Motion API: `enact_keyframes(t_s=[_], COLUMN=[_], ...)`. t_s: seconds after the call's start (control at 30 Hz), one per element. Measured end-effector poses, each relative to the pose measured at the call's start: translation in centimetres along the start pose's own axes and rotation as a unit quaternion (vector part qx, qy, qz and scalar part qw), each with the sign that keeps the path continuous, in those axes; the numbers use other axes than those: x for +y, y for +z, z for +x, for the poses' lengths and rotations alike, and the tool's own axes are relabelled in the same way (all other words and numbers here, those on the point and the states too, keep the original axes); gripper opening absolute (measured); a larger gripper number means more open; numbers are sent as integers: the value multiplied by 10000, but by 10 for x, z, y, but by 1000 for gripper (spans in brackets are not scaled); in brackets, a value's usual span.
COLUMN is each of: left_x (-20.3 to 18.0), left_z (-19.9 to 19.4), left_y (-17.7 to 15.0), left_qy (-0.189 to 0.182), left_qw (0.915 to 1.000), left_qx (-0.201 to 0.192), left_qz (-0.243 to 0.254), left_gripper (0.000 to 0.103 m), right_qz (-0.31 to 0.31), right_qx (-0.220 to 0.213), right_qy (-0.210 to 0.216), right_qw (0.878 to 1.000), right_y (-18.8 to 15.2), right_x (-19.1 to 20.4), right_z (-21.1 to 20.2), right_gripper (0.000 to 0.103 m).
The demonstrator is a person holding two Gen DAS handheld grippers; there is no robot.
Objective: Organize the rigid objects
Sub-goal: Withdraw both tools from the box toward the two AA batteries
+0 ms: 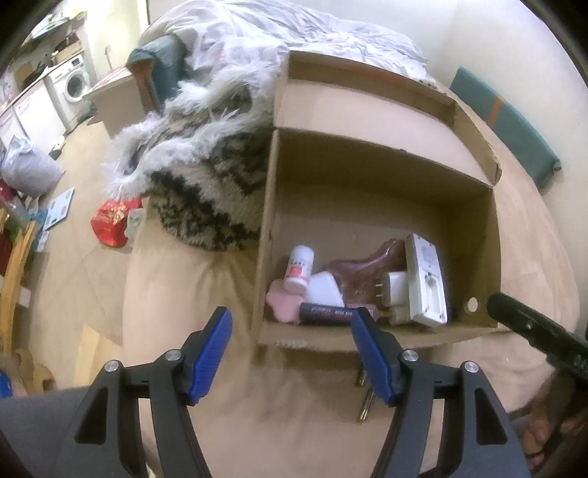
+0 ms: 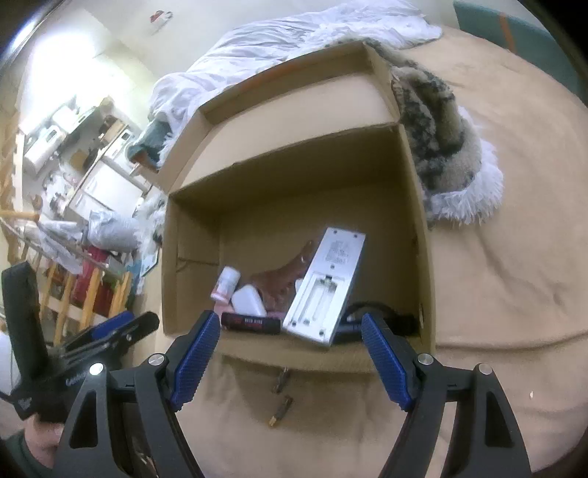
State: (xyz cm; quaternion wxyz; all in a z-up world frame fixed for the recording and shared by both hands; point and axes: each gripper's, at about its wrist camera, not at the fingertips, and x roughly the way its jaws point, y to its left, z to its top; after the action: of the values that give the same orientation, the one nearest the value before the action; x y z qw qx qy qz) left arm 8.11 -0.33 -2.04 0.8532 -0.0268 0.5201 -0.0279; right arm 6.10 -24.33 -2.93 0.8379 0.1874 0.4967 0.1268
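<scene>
An open cardboard box point(image 1: 382, 172) point(image 2: 294, 184) stands on the beige bed. Inside lie a white remote with its battery bay open point(image 1: 426, 279) point(image 2: 325, 286), a white plug adapter point(image 1: 395, 290), a pink translucent bottle point(image 1: 356, 268) point(image 2: 283, 279), a small white pill bottle point(image 1: 299, 268) point(image 2: 226, 281), a white case point(image 1: 325, 288) point(image 2: 248, 299), a dark tube point(image 1: 325, 312) point(image 2: 251, 323) and a pink flat thing point(image 1: 281, 301). A small brass-coloured piece point(image 1: 364, 397) point(image 2: 281, 404) lies on the bed before the box. My left gripper point(image 1: 290, 323) and right gripper point(image 2: 290, 331) are open and empty at the box's near wall.
A fluffy patterned blanket point(image 1: 205, 176) point(image 2: 444, 139) and white duvet point(image 1: 294, 33) lie beside and behind the box. A teal cushion point(image 1: 507, 125) is at the far right. The floor on the left holds bags, a red packet point(image 1: 110, 220) and a washing machine point(image 1: 73, 86).
</scene>
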Motion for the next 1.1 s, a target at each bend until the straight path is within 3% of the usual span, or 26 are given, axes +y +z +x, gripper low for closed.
enact_keyframes(t_s=[0.23,0.5,0.67,0.9,1.1], left_x=[9,20,29,41,40], left_z=[19,32,32,31,29], left_y=[-17,-22,-21,-21,-20], left_qy=[40,360,303,242,169], left_qw=[9997,9981,9973,9948,9944], left_qx=[218,388,436,508,534], left_qz=[-35,-314,-511,-851,-892], left_gripper=[64,64,64,64,64], right_qz=[-211,-410,-838,-1544,-2222], right_qx=[416,862,1179,1605,2167], right_qy=[-170,-369,-371,-517,-547], right_qw=[9988,9948,9888,9735,9490], right_y=[-37,-49,-55,-69,-88], right_x=[-1,4,15,30,50], right_z=[10,38,56,79,108], right_gripper=[84,84,84,84,84])
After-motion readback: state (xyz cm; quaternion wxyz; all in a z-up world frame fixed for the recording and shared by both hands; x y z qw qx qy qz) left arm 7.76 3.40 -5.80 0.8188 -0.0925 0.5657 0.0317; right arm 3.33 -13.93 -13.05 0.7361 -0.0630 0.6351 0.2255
